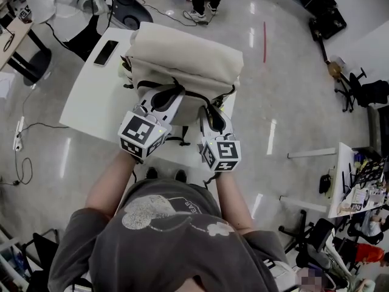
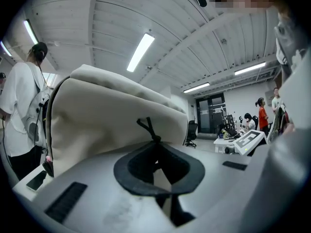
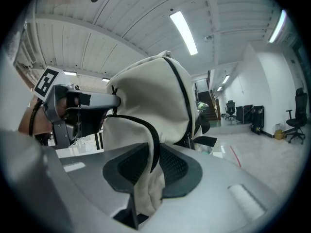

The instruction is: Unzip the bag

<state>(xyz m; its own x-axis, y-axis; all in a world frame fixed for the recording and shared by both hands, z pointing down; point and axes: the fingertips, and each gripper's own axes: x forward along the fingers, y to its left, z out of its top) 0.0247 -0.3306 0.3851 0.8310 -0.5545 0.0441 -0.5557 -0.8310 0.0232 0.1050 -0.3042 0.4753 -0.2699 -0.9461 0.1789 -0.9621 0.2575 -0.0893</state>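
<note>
A person stood at a white table (image 1: 85, 105) and looked down on a cream bag (image 1: 182, 56) that sat near the middle of it, close to the edge nearest them. A dark phone (image 1: 106, 52) lay on the table to the left of the bag, apart from it.

The left hand-held gripper (image 1: 163, 100) was at the near face of the bag, on its left side. In the left gripper view its jaws were nearly together, pinching a thin black zip pull (image 2: 148, 126) whose looped end stuck out just beyond the pads. The pinch was narrow, probably because the pull is a slim cord that would slip from a looser hold.

The right hand-held gripper (image 1: 214, 118) was just beside it, on the bag's right side. In the right gripper view its jaws were clamped on a fold of the bag's cream cloth with a black trim strip running through it. This hold looked like an anchor: it kept the soft bag from sliding or bunching while the other hand drew the slider along.

The bag's broad face was turned toward the person, and its width ran left to right across the table. In both gripper views its body rose well above the jaws, so it seemed to stand or slump upright, with its long axis rising from the table. The steep downward view left this uncertain. A black zip line (image 3: 182, 96) arched up over the top of the bag.
</note>
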